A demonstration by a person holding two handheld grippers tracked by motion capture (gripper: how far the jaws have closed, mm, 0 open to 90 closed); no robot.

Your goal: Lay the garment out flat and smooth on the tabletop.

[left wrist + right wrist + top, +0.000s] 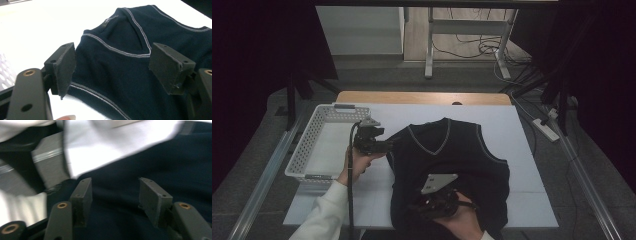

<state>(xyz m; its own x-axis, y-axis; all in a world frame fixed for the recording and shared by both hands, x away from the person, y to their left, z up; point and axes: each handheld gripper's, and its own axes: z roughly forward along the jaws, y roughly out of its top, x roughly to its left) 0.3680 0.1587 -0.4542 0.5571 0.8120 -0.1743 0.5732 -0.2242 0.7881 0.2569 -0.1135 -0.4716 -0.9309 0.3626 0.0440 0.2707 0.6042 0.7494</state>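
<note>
From above, we see the navy vest spread on the desk, basket at its left. Our left gripper gapes wide at the vest's shoulder; our right gripper hovers wide over the hem. Next, we judge, both should pinch fabric to fold.

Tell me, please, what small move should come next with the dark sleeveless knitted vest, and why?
Probably close the left gripper on the armhole edge of the dark navy knitted V-neck vest. Its jaws stand open on either side of that white-trimmed edge, gripping nothing. The right gripper hovers open over the hem, and the white perforated plastic basket waits beside the vest.
</note>
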